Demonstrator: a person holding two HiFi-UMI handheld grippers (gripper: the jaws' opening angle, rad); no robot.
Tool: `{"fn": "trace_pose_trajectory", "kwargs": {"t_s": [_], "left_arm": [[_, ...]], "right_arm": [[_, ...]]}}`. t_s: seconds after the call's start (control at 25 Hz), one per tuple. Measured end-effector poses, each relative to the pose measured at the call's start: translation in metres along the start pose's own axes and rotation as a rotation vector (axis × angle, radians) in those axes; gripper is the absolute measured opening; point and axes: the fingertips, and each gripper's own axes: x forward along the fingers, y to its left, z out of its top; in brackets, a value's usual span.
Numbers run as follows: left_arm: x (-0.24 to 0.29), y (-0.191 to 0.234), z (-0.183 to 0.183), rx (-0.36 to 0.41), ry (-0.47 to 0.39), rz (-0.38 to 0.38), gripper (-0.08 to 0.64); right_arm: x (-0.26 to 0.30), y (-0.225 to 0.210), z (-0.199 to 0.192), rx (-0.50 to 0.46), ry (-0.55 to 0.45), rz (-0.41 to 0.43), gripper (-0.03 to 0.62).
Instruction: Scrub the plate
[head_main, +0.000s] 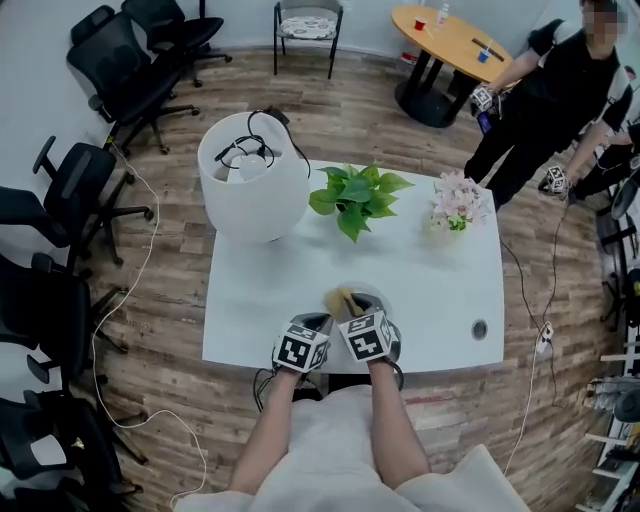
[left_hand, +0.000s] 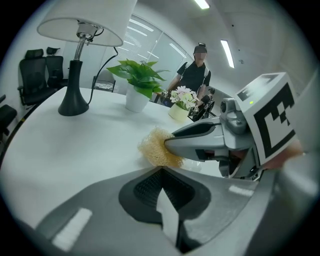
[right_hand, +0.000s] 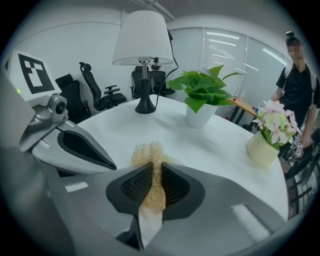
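Head view puts both tools side by side at the near edge of the white table (head_main: 440, 300), with the plate (head_main: 350, 288) directly ahead of them. It is pale on a pale top, so I make out little more than a faint curved rim. My right gripper (right_hand: 153, 176) is clamped on the yellow sponge (right_hand: 148, 151): the mesh is pinched between the jaws and its loose end sticks out past the tips at 12 o'clock, over where the plate lies. My left gripper (left_hand: 161, 172) has its jaws pressed together, and I see nothing between them. From the left tool the sponge and plate sit at about 1 o'clock, just beyond its tips, with the right tool's jaw crossing in from 3 o'clock. I judge the right hand is the nearer one and already lined up, so scrubbing turns on short strokes along the 12-to-6 line. The left would have to open to steady the rim, and I cannot tell whether it touches the plate.
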Motion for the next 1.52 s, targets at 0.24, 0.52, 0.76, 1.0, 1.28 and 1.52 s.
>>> {"fn": "trace_pose_trajectory", "kwargs": {"t_s": [0.24,0.52,0.76,1.0,1.28,1.52], "left_arm": [[0.0,0.001,0.003,-0.02,-0.003,-0.007,0.0],[0.008,-0.009,0.002,0.001,0.006,-0.03,0.002],[0.019,-0.019,0.004,0.02,0.011,-0.056,0.001],[0.029,-0.028,0.002,0.042,0.021,-0.055,0.002],[0.038,-0.025,-0.005,0.038,0.041,-0.014,0.002],[0.038,-0.025,-0.005,0.024,0.042,-0.011,0.002]], "right_arm": [[-0.001,-0.006,0.0,-0.002,0.003,-0.009,0.075],[-0.01,-0.019,-0.016,0.035,0.015,-0.047,0.075],[-0.022,-0.03,-0.035,0.084,0.022,-0.085,0.075],[-0.035,-0.041,-0.05,0.128,0.016,-0.118,0.075],[-0.047,-0.058,-0.064,0.184,0.01,-0.179,0.075],[-0.055,-0.07,-0.071,0.204,0.024,-0.207,0.075]]}}
